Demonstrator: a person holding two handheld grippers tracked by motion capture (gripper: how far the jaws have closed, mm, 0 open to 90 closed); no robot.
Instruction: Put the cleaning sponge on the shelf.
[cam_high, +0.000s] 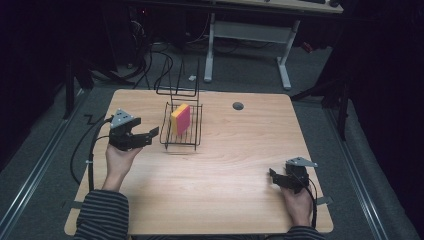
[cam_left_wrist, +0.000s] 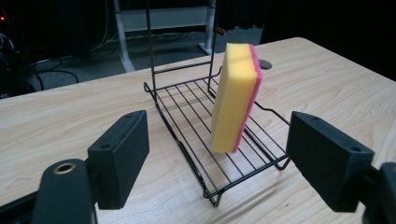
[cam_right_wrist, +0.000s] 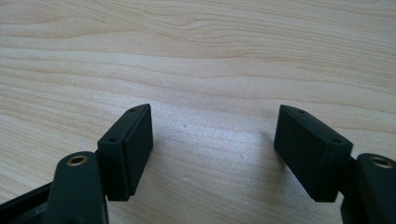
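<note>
A yellow sponge with a pink backing (cam_high: 181, 118) (cam_left_wrist: 236, 98) stands on edge inside a black wire rack (cam_high: 172, 140) (cam_left_wrist: 187, 112) on the wooden table. My left gripper (cam_high: 150, 134) (cam_left_wrist: 217, 156) hovers just left of the rack, open, its jaws wide apart and pointing at the sponge with nothing between them. My right gripper (cam_high: 272, 175) (cam_right_wrist: 212, 149) rests low over the table near the front right, open and empty, above bare wood.
The wooden table (cam_high: 235, 150) has a round grey cable hole (cam_high: 238, 106) at the back. Behind the table stand a white-legged desk (cam_high: 285, 60) and loose cables on the floor (cam_high: 165, 65). Dark surroundings lie on both sides.
</note>
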